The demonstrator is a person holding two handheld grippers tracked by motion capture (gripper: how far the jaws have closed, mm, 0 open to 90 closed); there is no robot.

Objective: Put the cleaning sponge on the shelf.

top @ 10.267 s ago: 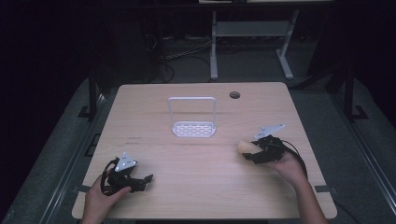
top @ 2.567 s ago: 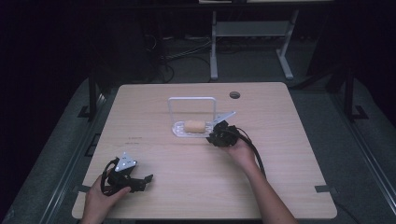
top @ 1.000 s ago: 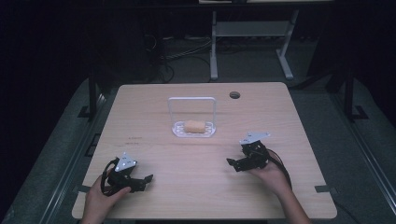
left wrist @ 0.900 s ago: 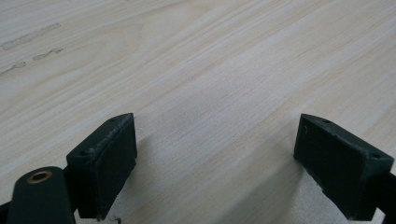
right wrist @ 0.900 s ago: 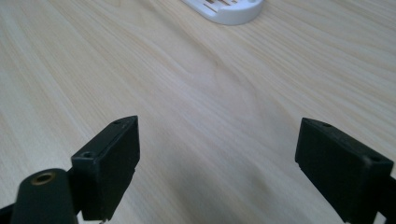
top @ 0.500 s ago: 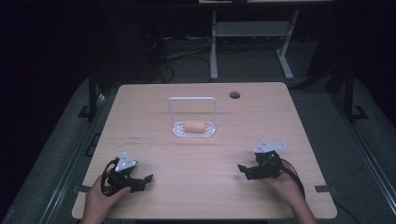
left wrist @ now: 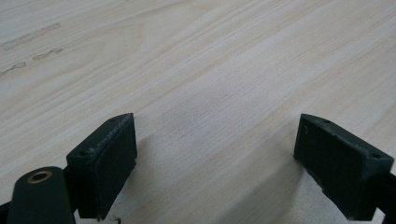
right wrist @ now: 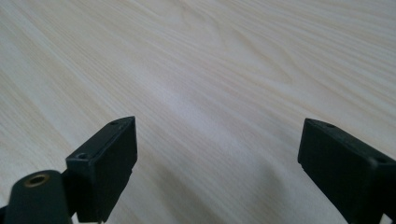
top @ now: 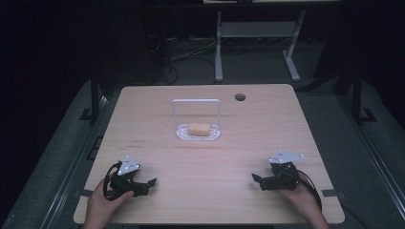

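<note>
A tan bread roll (top: pixel 199 129) lies in a small white basket (top: pixel 213 134) with a tall white handle, at the middle of the wooden table (top: pixel 210 162). My left gripper (top: pixel 149 183) rests low at the table's front left, open, with bare wood between its pads (left wrist: pixel 105 161). Over at the front right my right gripper (top: pixel 256 179) sits near the table's edge, also open, its pads (right wrist: pixel 105 163) wide apart over bare wood. Both grippers are far from the basket.
A round cable hole (top: pixel 239 97) is at the table's back right. Beyond the table stand a white metal frame (top: pixel 255 33) and cables on a dark floor. Faint marks (top: pixel 136 142) show on the wood left of centre.
My right gripper brought the bread roll to the basket, let it go there, then drew back to the table's front right. The left gripper has stayed put.
</note>
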